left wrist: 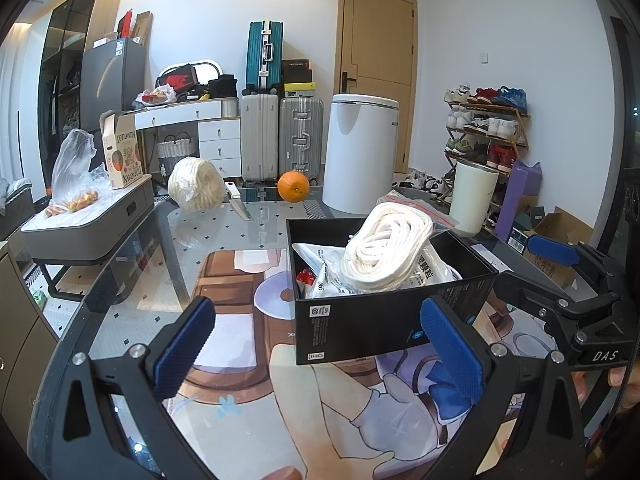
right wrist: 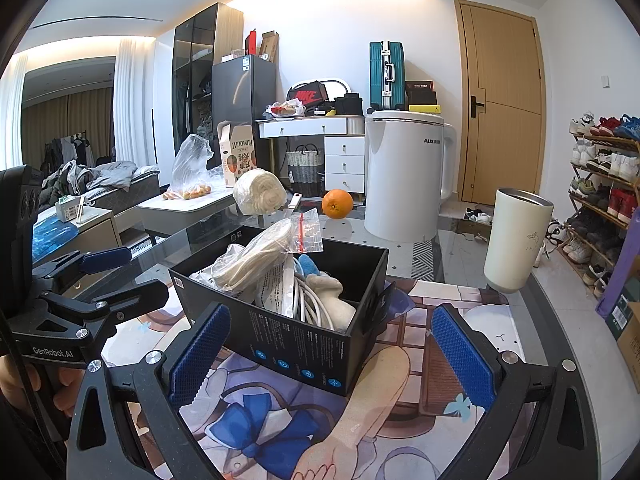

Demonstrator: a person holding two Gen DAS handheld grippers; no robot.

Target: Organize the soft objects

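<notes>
A black cardboard box (left wrist: 360, 320) (right wrist: 304, 344) stands on the printed mat on the glass table. It holds a bagged coil of white rope (left wrist: 386, 248) (right wrist: 256, 258), white packets (left wrist: 320, 268), white cable and a plush toy (right wrist: 332, 292). A wrapped ball of cream rope (left wrist: 196, 184) (right wrist: 259, 192) lies farther back on the table. My left gripper (left wrist: 320, 352) is open and empty just in front of the box. My right gripper (right wrist: 332, 356) is open and empty, also in front of the box.
An orange (left wrist: 293, 187) (right wrist: 337, 204), a knife (left wrist: 239, 200) and a cream tumbler (left wrist: 472, 198) (right wrist: 516, 240) stand on the table. A white bin (left wrist: 360, 152), suitcases, a shoe rack and a side table with a bag of fruit (left wrist: 74, 184) surround it.
</notes>
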